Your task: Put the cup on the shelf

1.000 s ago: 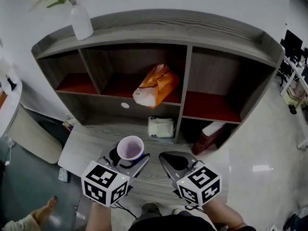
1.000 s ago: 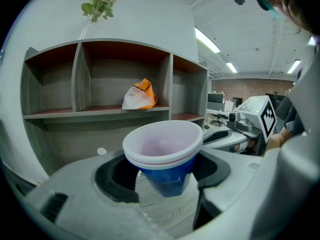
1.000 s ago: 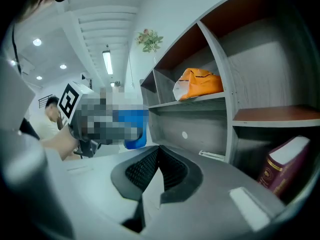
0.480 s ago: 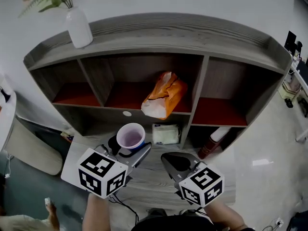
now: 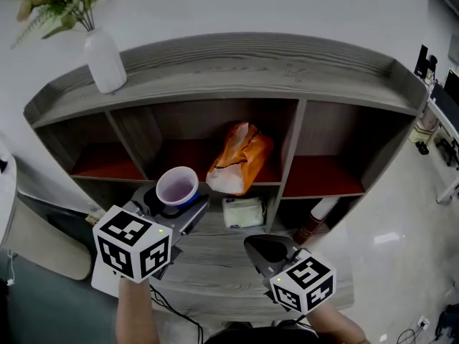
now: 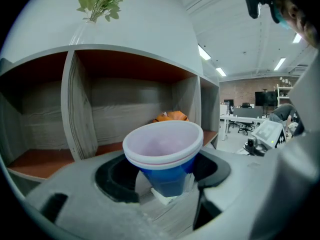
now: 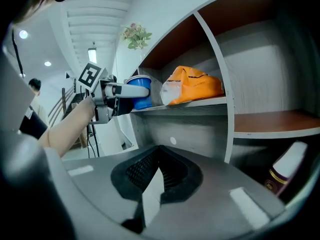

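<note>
An open-plan office; desks [image 6: 235, 119], swivel chairs [image 6: 246, 126] and a monitor [image 6: 262, 98] at the left gripper view's right; ceiling strip lights [image 6: 203, 52] above.

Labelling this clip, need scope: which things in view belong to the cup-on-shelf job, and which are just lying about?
Job: blue cup with white rim, gripped by the left gripper; grey wooden shelf unit.
Lying about: orange plastic bag; white vase of flowers; white tissue pack; dark red bottle; right gripper, shut and empty.

We see an orange bag [image 5: 242, 156], a tissue pack [image 5: 242, 212] at its six o'clock, a white vase [image 5: 104, 63] at ten o'clock.
</note>
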